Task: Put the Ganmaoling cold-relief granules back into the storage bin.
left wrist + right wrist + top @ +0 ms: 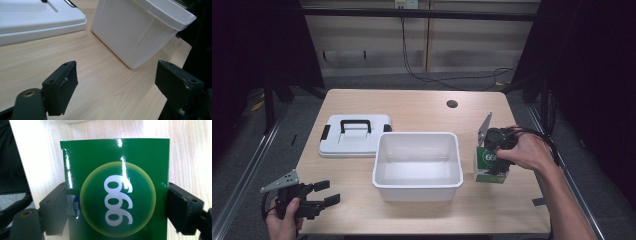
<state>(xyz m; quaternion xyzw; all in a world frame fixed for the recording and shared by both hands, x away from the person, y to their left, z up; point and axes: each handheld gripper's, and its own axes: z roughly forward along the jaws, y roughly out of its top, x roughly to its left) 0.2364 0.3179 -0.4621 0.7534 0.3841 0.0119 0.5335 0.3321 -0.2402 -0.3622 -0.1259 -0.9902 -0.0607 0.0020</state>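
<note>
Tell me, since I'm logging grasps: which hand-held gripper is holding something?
The right hand-held gripper, its jaws against the green box; the left hand-held gripper is open.

One green box (pixel 490 162), one white bin (pixel 418 165), one white lid (pixel 354 135), two claws: left (pixel 326 193), right (pixel 493 156)

Lab/test rig: light wood table (pixel 412 107) w/ cable hole, black curtains, metal frame, trailing wall cables (pixel 447 77).
</note>
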